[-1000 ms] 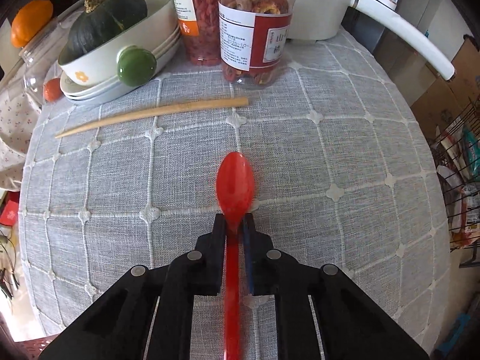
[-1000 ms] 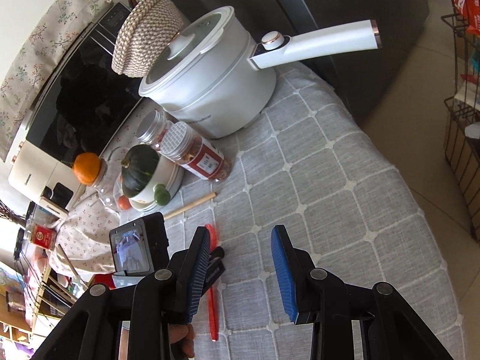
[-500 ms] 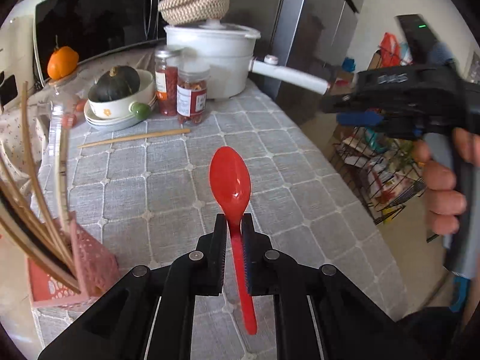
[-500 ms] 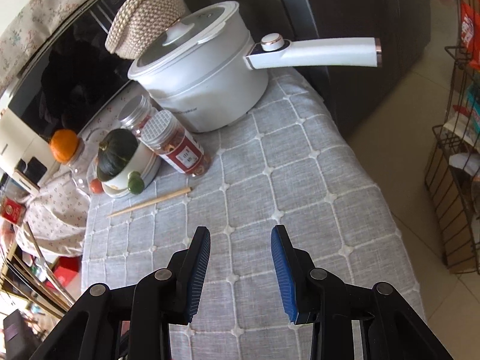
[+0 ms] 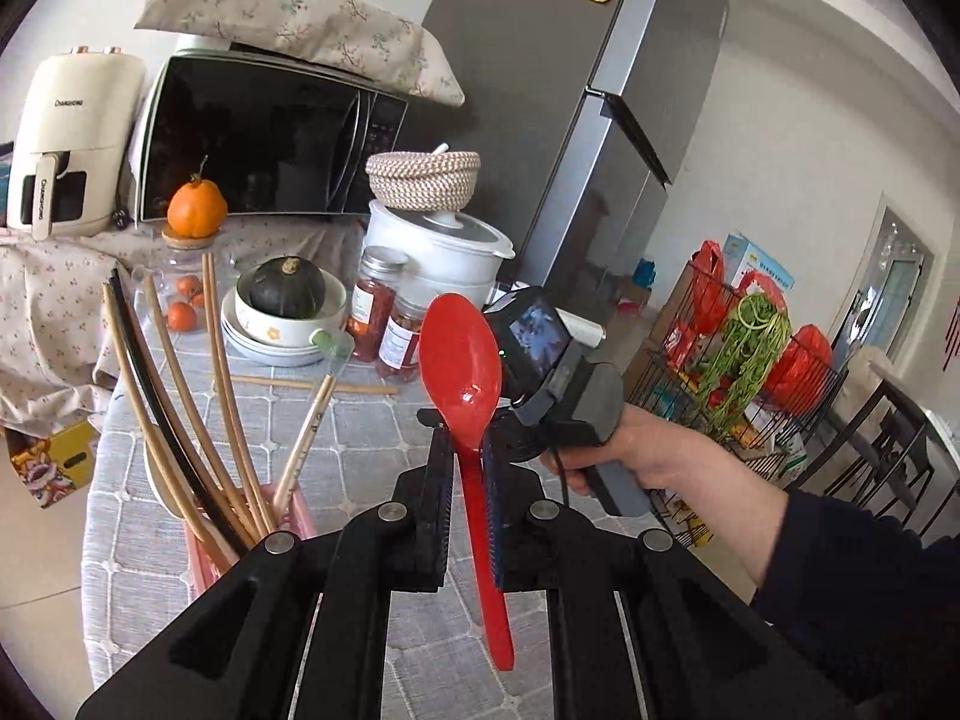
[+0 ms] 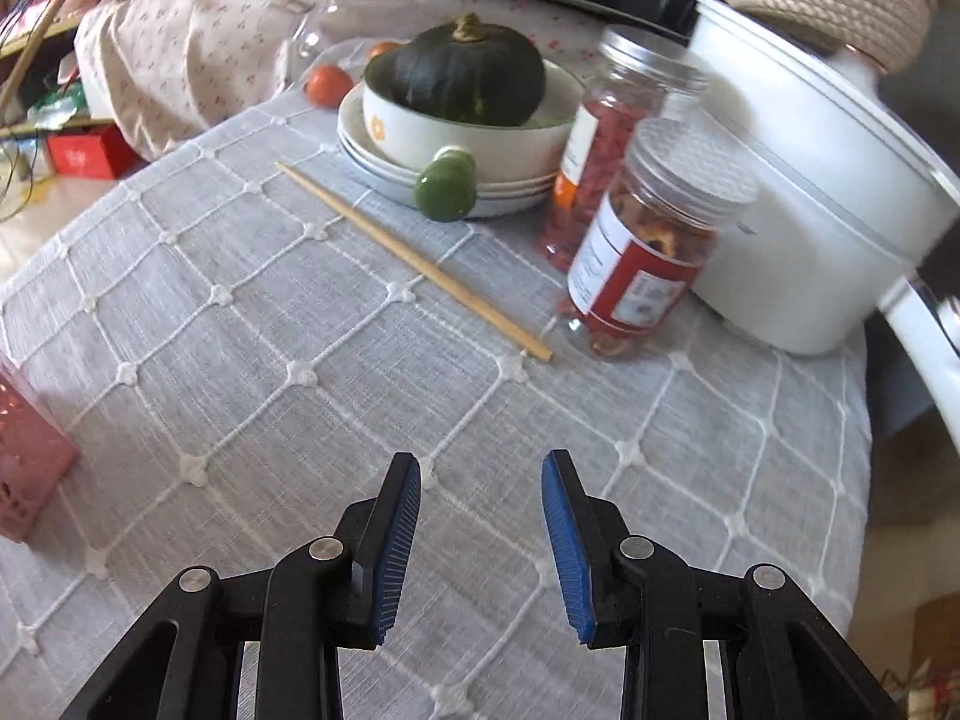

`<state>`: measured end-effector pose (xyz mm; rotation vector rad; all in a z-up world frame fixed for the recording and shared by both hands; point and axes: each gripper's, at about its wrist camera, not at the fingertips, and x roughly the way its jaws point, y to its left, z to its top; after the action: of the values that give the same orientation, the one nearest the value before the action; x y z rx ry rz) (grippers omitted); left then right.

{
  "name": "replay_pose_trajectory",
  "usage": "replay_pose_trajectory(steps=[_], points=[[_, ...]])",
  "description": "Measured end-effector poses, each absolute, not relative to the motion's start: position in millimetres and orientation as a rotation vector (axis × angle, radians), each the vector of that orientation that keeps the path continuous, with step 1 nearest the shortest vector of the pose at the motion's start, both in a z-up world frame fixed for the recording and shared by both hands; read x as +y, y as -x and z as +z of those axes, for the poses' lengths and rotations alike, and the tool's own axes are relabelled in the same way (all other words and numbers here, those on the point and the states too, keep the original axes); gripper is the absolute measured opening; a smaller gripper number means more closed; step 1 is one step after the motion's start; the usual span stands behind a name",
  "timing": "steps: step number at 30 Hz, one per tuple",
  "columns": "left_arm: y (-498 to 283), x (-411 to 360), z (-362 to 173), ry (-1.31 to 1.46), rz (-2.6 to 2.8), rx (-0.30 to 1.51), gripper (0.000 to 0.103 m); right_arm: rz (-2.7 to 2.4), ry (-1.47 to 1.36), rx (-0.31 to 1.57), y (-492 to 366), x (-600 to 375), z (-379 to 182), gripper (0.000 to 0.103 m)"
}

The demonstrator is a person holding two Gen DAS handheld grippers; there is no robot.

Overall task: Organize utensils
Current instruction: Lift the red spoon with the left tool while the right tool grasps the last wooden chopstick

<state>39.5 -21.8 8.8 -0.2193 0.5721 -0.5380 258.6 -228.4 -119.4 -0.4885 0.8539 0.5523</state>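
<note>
My left gripper [image 5: 465, 462] is shut on a red plastic spoon [image 5: 462, 360], held bowl up above the table. A pink holder [image 5: 288, 516] with several wooden utensils [image 5: 216, 372] stands just to its lower left; its corner shows in the right wrist view [image 6: 24, 468]. My right gripper [image 6: 480, 480] is open and empty, low over the grey tablecloth [image 6: 240, 360]. A single wooden chopstick [image 6: 414, 264] lies on the cloth ahead of it, also seen in the left wrist view [image 5: 312, 385]. The right hand and its gripper body [image 5: 564, 384] show behind the spoon.
Beyond the chopstick stand stacked bowls with a dark squash [image 6: 462, 84], a green knob [image 6: 447, 189], two jars [image 6: 654, 240] and a white pot [image 6: 810, 192] with a long handle. A microwave [image 5: 258, 138] and fridge [image 5: 570, 120] stand behind. The table edge falls off on the right.
My left gripper has lifted and tilted the spoon upward, close to the pink holder. My right gripper has dropped lower and moved toward the chopstick, still open.
</note>
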Motion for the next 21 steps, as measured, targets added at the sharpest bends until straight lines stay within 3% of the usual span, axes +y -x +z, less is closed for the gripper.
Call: replay_pose_trajectory(steps=[8, 12, 21], points=[[-51, 4, 3, 0.258, -0.543, 0.594, 0.01, 0.686, 0.512, 0.851, -312, -190, -141, 0.038], [-61, 11, -2, 0.283, -0.548, 0.614, 0.01, 0.686, 0.659, 0.883, -325, -164, -167, 0.038], [-65, 15, -5, 0.289, -0.547, 0.614, 0.01, 0.714, 0.718, 0.888, -344, -150, -168, 0.038]])
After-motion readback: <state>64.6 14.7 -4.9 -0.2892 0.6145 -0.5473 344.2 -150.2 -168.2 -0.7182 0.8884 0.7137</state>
